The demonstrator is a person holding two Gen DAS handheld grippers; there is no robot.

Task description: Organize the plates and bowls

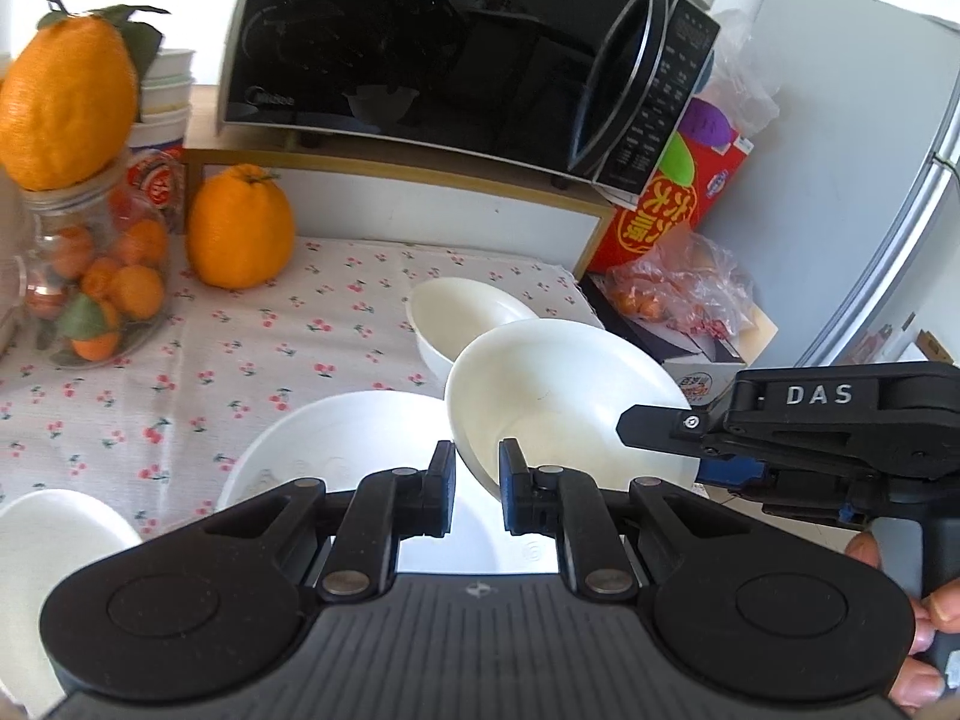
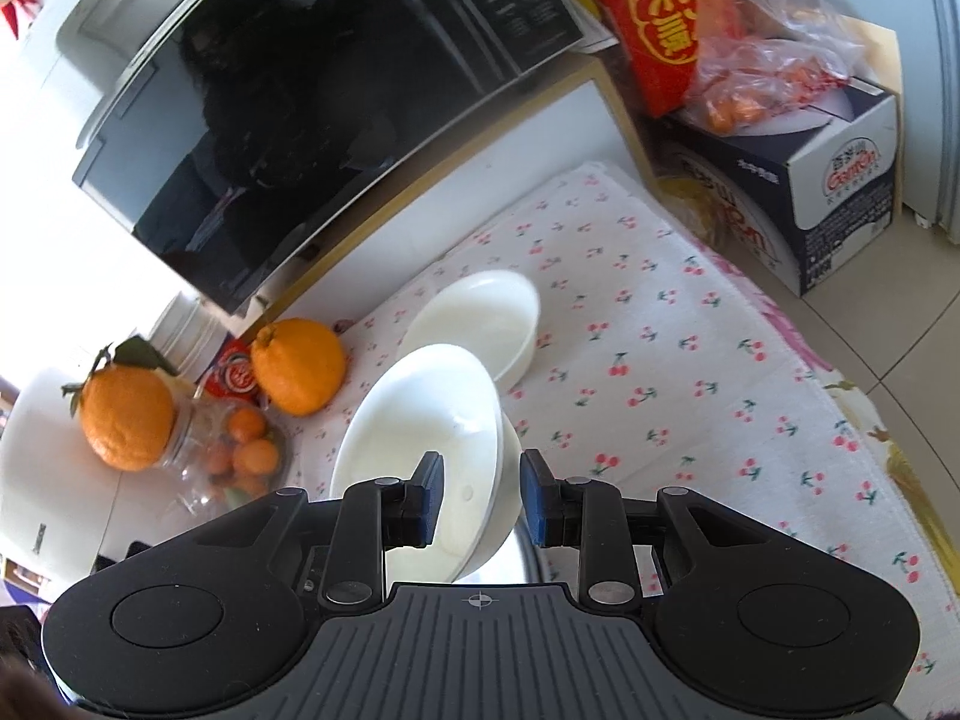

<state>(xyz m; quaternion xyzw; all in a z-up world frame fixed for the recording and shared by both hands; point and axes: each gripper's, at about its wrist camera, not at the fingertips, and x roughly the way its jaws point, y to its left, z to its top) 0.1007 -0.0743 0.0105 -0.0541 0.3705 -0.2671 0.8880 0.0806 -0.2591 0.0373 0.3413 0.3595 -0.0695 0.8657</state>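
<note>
A tilted white bowl (image 1: 558, 396) hangs above a larger white bowl (image 1: 336, 450) on the cherry-print cloth. My left gripper (image 1: 477, 495) straddles the tilted bowl's near rim, jaws a little apart, not clearly pinching it. My right gripper (image 1: 672, 429) enters from the right with a finger over the bowl's far rim; in the right wrist view the gripper (image 2: 480, 495) is open around the bowl's (image 2: 432, 438) edge. A third white bowl (image 1: 462, 318) sits behind; it also shows in the right wrist view (image 2: 486, 318). A white plate (image 1: 48, 546) lies at the lower left.
A black microwave (image 1: 456, 42) stands on a shelf behind. An orange (image 1: 240, 234) and a jar of small oranges (image 1: 90, 276) with an orange (image 1: 66, 102) on top stand at left. A red box (image 1: 672, 204), bagged fruit (image 1: 678, 288) and a carton (image 2: 828, 198) sit at right.
</note>
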